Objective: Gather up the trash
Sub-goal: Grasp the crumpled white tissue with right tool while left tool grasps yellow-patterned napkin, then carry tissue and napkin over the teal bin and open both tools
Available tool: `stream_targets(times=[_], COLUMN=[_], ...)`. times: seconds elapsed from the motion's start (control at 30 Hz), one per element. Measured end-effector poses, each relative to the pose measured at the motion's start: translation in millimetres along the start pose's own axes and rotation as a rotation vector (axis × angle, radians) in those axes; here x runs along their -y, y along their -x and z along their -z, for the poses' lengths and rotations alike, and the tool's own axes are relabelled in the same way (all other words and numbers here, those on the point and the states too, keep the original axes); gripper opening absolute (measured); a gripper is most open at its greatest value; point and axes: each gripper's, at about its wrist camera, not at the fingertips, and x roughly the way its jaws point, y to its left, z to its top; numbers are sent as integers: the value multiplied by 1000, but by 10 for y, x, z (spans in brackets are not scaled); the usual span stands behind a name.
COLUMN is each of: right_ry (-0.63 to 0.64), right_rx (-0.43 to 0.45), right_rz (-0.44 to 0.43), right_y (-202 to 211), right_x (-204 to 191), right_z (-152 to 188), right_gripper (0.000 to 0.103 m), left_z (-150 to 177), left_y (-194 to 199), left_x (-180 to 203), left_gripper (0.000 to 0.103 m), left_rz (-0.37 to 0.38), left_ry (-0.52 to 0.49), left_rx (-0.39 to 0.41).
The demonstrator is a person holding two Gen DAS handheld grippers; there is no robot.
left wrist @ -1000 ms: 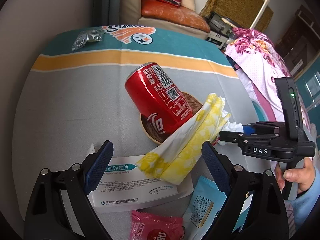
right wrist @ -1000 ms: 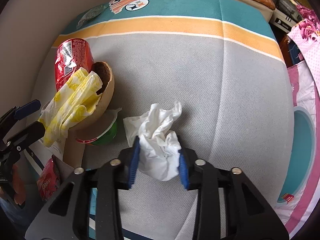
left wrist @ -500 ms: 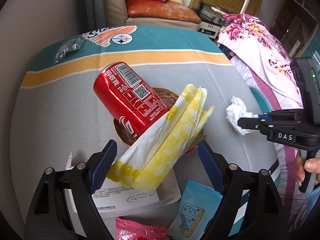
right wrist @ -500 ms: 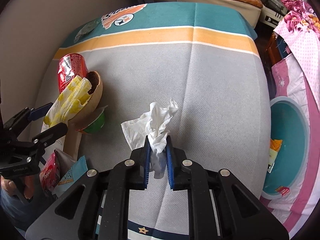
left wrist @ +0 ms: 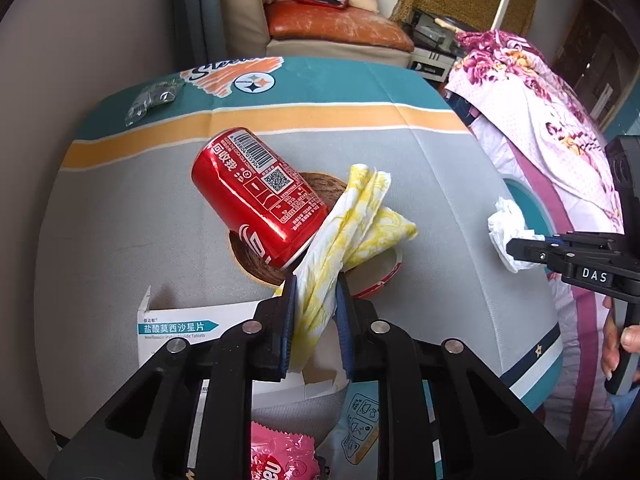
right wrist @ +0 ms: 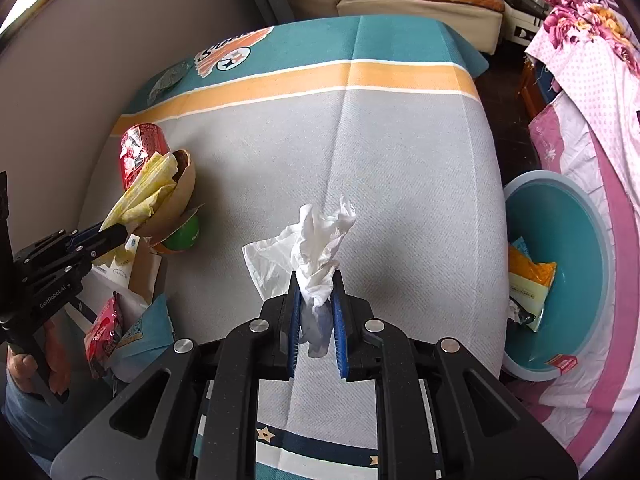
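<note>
Left wrist view: left gripper (left wrist: 316, 300), bottom centre of the frame, has just been closing; its blue pads are now clamped on the yellow-and-white napkin (left wrist: 352, 224), whose free end fans up toward mid-frame. Just left of the napkin, a red cola can (left wrist: 256, 196) lies tilted in a brown bowl (left wrist: 256, 268); barcode, QR code and Chinese print face the camera, only partly readable. A red-rimmed cup (left wrist: 384, 276) sits just beside the bowl, lower right of it.

Lower left: white medicine box (left wrist: 180, 328) with a teal band of Chinese characters; the small Latin line below ends in "Tablets". Bottom edge: pink snack wrapper (left wrist: 280, 460), lettering cut off, and a light blue sachet (left wrist: 360, 424) with pictograms.

Tablecloth (left wrist: 132, 208) is grey with an orange stripe and a teal border; a "Steelers" logo sits at upper centre. A clear crumpled wrapper (left wrist: 152, 98) lies at upper left. In the background, a red package reads "Hennessy".

Right wrist view: right gripper (right wrist: 316, 300), bottom centre, is pinched tight on a crumpled white tissue (right wrist: 312, 244), which is held above the cloth. At the right edge, a teal basin (right wrist: 568, 216) holds an orange packet (right wrist: 528, 276). The left tool at the left edge reads "GenRobot.AI"; in the left view, the right tool reads "DAS".
</note>
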Motion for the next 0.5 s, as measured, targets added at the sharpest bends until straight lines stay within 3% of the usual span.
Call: stream_targets(times=[0.2, 0.5], right_ry=[-11, -39], right_rx=[29, 88], right_rz=[-15, -33], right_y=[120, 376], right_x=[75, 272], right_z=[50, 132], right_gripper=[14, 14], left_z=[-45, -164], left_y=[140, 259], left_x=[74, 449], left_gripper=[11, 11], left_rz=[23, 74], left_ry=[31, 10], left_rx=[23, 52])
